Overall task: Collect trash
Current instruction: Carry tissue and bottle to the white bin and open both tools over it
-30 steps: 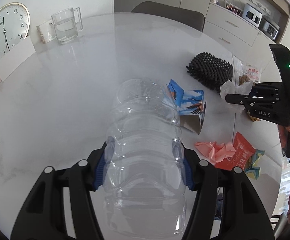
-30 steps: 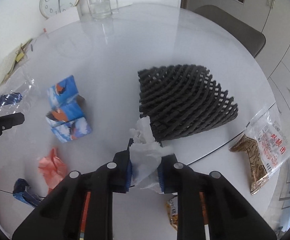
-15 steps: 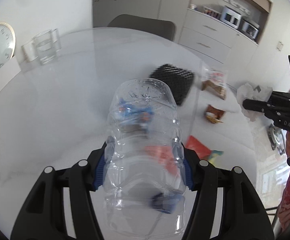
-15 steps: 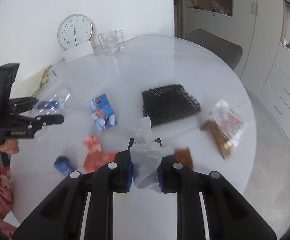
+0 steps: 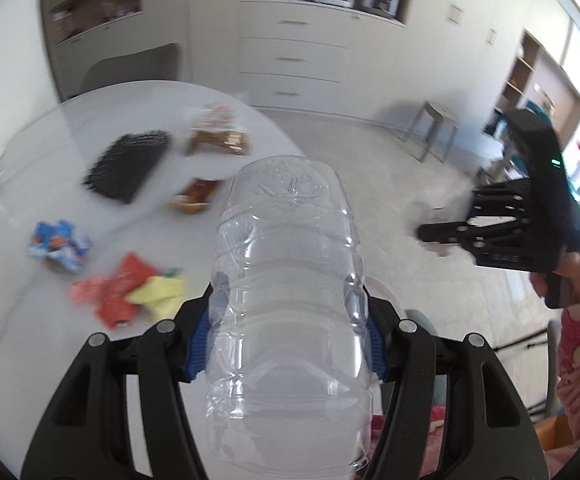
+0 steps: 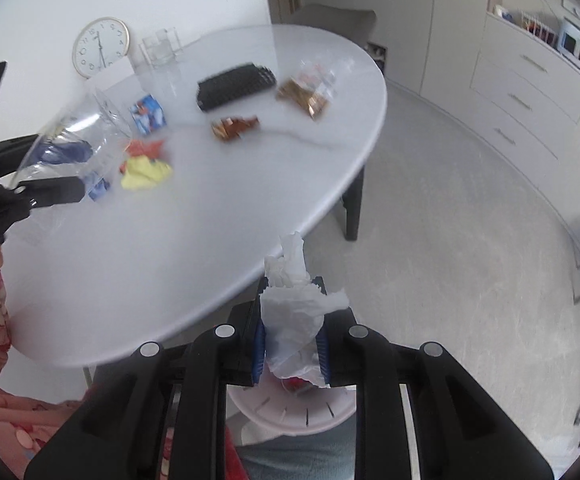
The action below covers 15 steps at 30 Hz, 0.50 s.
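My left gripper (image 5: 288, 320) is shut on a clear crushed plastic bottle (image 5: 288, 280), held in the air off the table's near edge; it also shows in the right wrist view (image 6: 70, 144). My right gripper (image 6: 290, 344) is shut on a crumpled white tissue (image 6: 293, 304), held above a pink bin (image 6: 290, 412) beside the table. The right gripper shows in the left wrist view (image 5: 489, 236), off to the right over the floor. Wrappers remain on the white round table (image 6: 210, 200): a red and yellow pile (image 5: 130, 292), a blue carton (image 5: 58, 244), brown snack bags (image 5: 218, 140).
A black mesh sleeve (image 6: 234, 86) lies mid-table. A glass jug (image 6: 162, 46) and a clock (image 6: 100, 46) stand at the far side. A grey chair (image 6: 333, 20) is behind the table. White cabinets (image 6: 529, 92) line the wall; the floor to the right is bare.
Both grippers have pulled back and away from the table with their loads. The right one now hangs over the pink bin; the left view has swung right toward the floor.
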Each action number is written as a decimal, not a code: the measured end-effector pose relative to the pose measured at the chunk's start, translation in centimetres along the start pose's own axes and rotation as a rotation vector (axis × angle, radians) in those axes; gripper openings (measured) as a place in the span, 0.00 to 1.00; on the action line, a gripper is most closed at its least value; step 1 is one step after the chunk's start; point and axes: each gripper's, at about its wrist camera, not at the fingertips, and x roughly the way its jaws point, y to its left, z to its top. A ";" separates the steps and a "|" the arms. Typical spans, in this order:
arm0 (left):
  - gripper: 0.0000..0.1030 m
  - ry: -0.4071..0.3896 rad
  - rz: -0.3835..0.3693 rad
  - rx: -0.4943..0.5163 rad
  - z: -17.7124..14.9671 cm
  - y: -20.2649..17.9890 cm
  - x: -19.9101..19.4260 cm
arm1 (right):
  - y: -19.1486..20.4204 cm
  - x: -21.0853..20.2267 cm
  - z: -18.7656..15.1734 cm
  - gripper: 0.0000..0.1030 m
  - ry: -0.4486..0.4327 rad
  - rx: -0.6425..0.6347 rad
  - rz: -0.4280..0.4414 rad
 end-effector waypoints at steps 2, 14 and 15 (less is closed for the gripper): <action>0.57 0.023 -0.043 0.026 0.1 -3.0 1.4 | -0.9 0.7 -1.3 0.22 0.028 0.004 0.008; 0.57 0.143 -0.058 0.098 0.0 -12.3 8.3 | -3.5 6.1 -5.0 0.63 0.166 -0.014 0.132; 0.57 0.149 -0.050 0.104 -0.1 -12.7 8.5 | -3.8 6.1 -4.9 0.66 0.159 -0.006 0.129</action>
